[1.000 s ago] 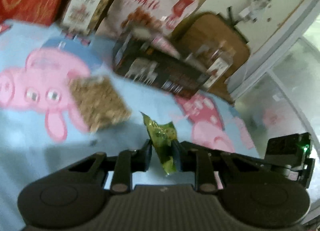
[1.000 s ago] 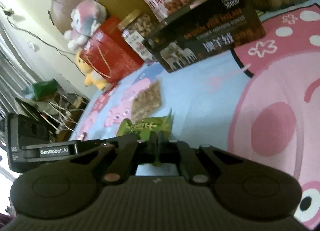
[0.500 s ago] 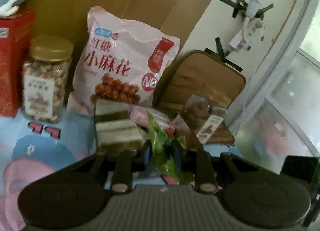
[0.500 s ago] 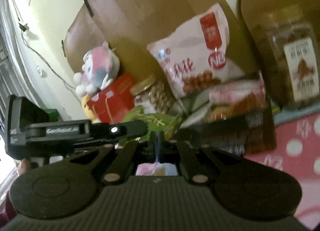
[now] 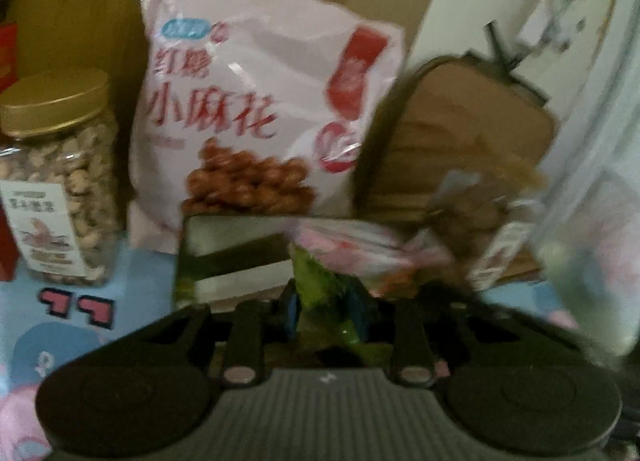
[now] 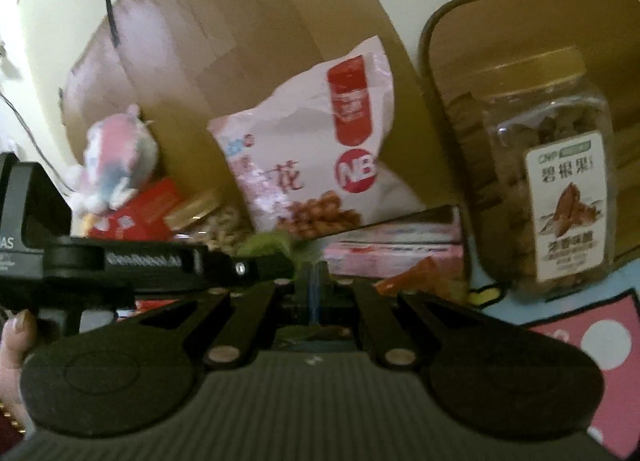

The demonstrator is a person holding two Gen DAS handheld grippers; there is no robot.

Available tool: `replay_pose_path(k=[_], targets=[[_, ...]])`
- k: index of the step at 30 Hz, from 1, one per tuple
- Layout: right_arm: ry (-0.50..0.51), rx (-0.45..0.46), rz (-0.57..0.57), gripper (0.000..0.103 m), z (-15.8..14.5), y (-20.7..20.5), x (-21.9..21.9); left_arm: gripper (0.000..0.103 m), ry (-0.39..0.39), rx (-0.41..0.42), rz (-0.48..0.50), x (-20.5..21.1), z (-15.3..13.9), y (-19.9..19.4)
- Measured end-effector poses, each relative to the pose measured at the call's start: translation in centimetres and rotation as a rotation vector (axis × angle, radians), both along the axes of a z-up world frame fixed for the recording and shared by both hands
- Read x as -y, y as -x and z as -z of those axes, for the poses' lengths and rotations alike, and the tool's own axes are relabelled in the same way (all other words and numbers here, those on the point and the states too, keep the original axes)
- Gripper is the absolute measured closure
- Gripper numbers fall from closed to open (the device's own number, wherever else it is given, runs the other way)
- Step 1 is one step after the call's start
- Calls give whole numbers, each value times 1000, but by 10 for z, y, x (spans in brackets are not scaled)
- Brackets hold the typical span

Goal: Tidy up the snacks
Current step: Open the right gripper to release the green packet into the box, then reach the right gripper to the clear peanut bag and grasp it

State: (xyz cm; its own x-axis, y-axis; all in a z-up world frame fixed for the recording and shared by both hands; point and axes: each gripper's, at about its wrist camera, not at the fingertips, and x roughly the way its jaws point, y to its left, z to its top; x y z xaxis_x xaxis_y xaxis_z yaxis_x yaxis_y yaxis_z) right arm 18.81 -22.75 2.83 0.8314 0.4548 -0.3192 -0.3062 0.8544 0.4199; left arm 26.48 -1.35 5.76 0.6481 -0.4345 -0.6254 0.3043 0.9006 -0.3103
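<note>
A small green snack packet (image 5: 320, 285) is held between both grippers. My left gripper (image 5: 325, 311) is shut on one end of it. My right gripper (image 6: 314, 285) is shut on the other end, where the packet (image 6: 268, 245) shows as a green edge above the fingers. The packet is held up in front of a dark box (image 5: 236, 249) with pink packets (image 5: 352, 245) on top. Behind stands a large pink bag of fried twists (image 5: 256, 109). The left gripper's body (image 6: 120, 261) crosses the right wrist view.
A jar of nuts with a gold lid (image 5: 56, 177) stands left of the pink bag. A clear jar of pecans (image 6: 552, 197) stands right, before a brown case (image 6: 520, 21). Cardboard (image 6: 240, 41), a plush toy (image 6: 116, 157) and a red box (image 6: 140, 213) line the back.
Both grippers, still holding the green packet, have lifted from the cartoon-print sheet and moved in close to the row of snacks at the back. The dark box now fills more of the view.
</note>
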Motion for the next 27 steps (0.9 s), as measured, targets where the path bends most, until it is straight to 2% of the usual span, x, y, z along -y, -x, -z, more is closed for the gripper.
replay_pose_path(k=[2, 4, 7, 9, 11, 14, 17, 21, 22, 23, 25, 27], targets=[[38, 6, 23, 92, 3, 0, -2, 72, 6, -1, -13, -5, 0, 1], [-4, 7, 24, 92, 3, 4, 6, 70, 16, 27, -21, -14, -11, 10], [-61, 38, 4, 92, -4, 17, 15, 64, 33, 110, -41, -36, -36, 34], [-94, 37, -51, 92, -8, 26, 13, 64, 35, 141, -76, -56, -47, 53], [-142, -10, -159, 86, -7, 33, 9, 64, 31, 132, -111, -77, -46, 67], [-177, -112, -298, 70, 6, 42, -9, 64, 29, 56, -163, -107, -21, 86], [-130, -226, -346, 70, 24, 47, -31, 64, 75, -49, -184, -130, 12, 102], [-106, -359, -358, 70, 45, 48, -49, 64, 137, -138, -194, -143, 43, 111], [-103, -379, -350, 70, 48, 49, -51, 62, 155, -153, -188, -145, 47, 111], [-99, -391, -340, 69, 51, 50, -53, 55, 177, -163, -183, -146, 51, 112], [-97, -389, -326, 69, 52, 54, -57, 54, 209, -165, -174, -146, 56, 115], [-103, -394, -320, 69, 52, 53, -63, 54, 205, -140, -179, -143, 57, 120]])
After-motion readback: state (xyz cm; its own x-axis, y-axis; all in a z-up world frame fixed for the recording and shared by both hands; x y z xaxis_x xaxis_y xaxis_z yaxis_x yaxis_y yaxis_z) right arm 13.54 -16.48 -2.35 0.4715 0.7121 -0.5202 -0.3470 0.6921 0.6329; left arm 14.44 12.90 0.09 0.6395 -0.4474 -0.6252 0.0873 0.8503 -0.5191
